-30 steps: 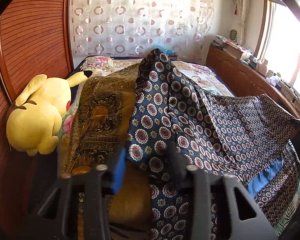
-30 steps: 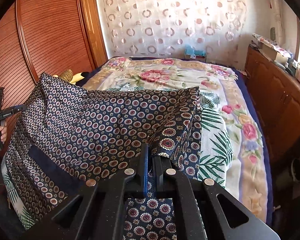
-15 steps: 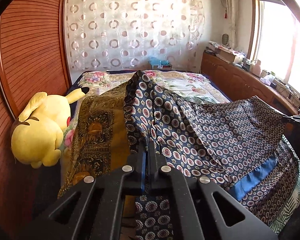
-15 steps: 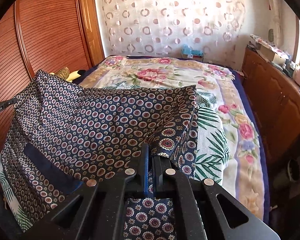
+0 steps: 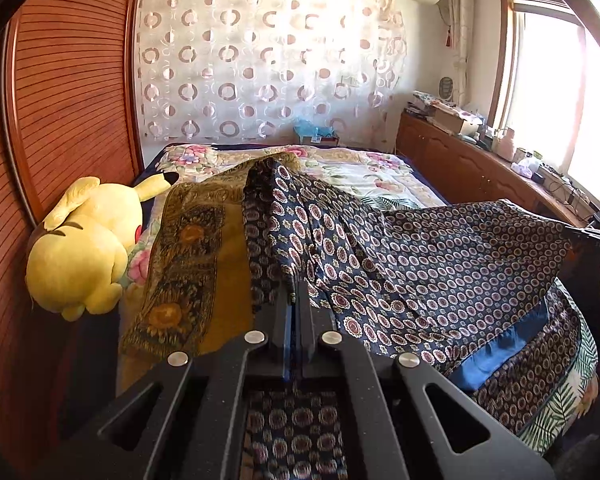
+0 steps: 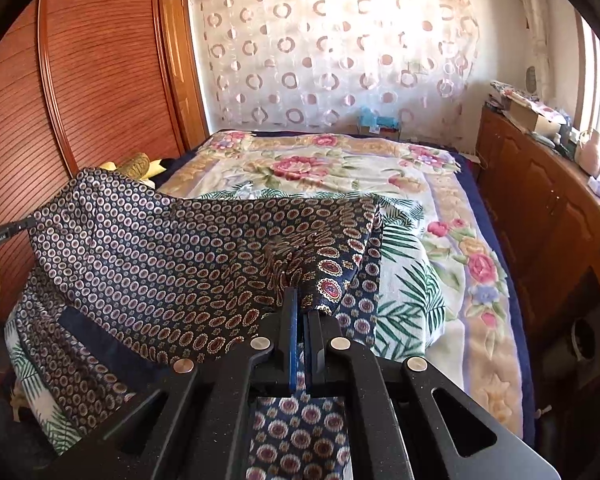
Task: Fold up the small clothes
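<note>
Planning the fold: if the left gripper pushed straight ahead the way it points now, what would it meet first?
Probably the navy patterned cloth that the left gripper already pinches, bunched right ahead of its tips. Beyond that lies the flowered bedspread, though depth is unclear.

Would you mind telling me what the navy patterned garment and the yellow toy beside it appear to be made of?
The navy patterned garment looks like thin, smooth woven cloth, perhaps silk or satin: it drapes softly with a slight sheen. The yellow toy looks like stuffed plush: matte, fuzzy, rounded.
</note>
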`<state>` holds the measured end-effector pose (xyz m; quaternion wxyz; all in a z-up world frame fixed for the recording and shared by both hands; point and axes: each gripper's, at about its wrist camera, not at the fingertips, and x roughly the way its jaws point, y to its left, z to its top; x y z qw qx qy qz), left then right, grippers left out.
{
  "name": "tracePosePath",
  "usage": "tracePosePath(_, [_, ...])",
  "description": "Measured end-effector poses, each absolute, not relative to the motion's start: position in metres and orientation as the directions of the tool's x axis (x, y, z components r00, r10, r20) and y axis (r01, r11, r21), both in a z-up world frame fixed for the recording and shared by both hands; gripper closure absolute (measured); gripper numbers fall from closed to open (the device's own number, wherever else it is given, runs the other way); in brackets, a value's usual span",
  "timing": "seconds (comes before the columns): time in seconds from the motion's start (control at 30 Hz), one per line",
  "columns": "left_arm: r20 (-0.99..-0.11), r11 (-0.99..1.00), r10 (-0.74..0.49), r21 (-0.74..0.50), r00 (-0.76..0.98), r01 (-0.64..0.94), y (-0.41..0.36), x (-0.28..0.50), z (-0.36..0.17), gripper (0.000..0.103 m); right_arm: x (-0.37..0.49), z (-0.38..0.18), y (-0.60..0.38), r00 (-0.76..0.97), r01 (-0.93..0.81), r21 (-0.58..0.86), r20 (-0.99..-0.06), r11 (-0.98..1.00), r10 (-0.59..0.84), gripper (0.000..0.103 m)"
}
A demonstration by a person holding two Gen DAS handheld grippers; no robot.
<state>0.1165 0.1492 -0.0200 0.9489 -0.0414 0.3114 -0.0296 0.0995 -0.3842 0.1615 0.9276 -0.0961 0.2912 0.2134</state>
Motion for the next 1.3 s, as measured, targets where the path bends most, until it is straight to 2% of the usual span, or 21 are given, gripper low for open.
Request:
tracePosePath(0.43, [-0.569,0.994,-0.065,-0.108,0.819,0.004,0.149,0.050,-0.034,0.102,0.037,0.140,-0.403,0.740,-0.443,-0.058,-0.586,0.895,0.329,0.101])
tracePosePath(0.73, [-0.633,0.992,-0.049,-0.119,0.772,-0.034,0.157,0.035,-0.066,0.101,0.033,0.100,-0.417,0.702,-0.403,-0.033,-0.651,0.914,0.287,0.101])
tracePosePath(1.0, [-0.653,0.994,-0.031,-0.101,0.757,-0.046,0.153,0.029,-0.079,0.101,0.039,0.097,-0.405,0.716,-0.366,-0.070,-0.658,0.928,0.233,0.101])
tracePosePath(1.07, [-0.650,0.994,-0.033,-0.100,0.759,-0.043,0.153,0.029,-0.079,0.096,0.034,0.100,-0.399,0.727,-0.359,-0.096,-0.653,0.928,0.214,0.101])
tracePosePath(1.1, [-0.649,0.994,-0.034,-0.102,0.760,-0.042,0.153,0.029,-0.079,0.090,0.029,0.100,-0.394,0.734,-0.354,-0.111,-0.648,0.929,0.202,0.099])
tracePosePath(1.13, [-0.645,0.993,-0.043,-0.110,0.763,-0.037,0.153,0.029,-0.078,0.080,0.026,0.101,-0.392,0.742,-0.347,-0.126,-0.643,0.929,0.190,0.097])
tracePosePath(1.17, [-0.634,0.992,-0.064,-0.126,0.771,-0.021,0.154,0.027,-0.076,0.067,0.021,0.101,-0.390,0.749,-0.341,-0.140,-0.638,0.929,0.179,0.092])
tracePosePath(1.2, [-0.626,0.991,-0.074,-0.133,0.777,-0.013,0.153,0.025,-0.075,0.062,0.021,0.103,-0.388,0.754,-0.338,-0.151,-0.634,0.929,0.171,0.088])
tracePosePath(1.27, [-0.618,0.991,-0.074,-0.136,0.783,-0.014,0.154,0.024,-0.072,0.050,0.019,0.105,-0.384,0.758,-0.346,-0.155,-0.627,0.925,0.178,0.064])
tracePosePath(1.3, [-0.616,0.990,-0.074,-0.138,0.784,-0.016,0.154,0.023,-0.071,0.036,0.018,0.106,-0.382,0.761,-0.350,-0.153,-0.622,0.924,0.185,0.061])
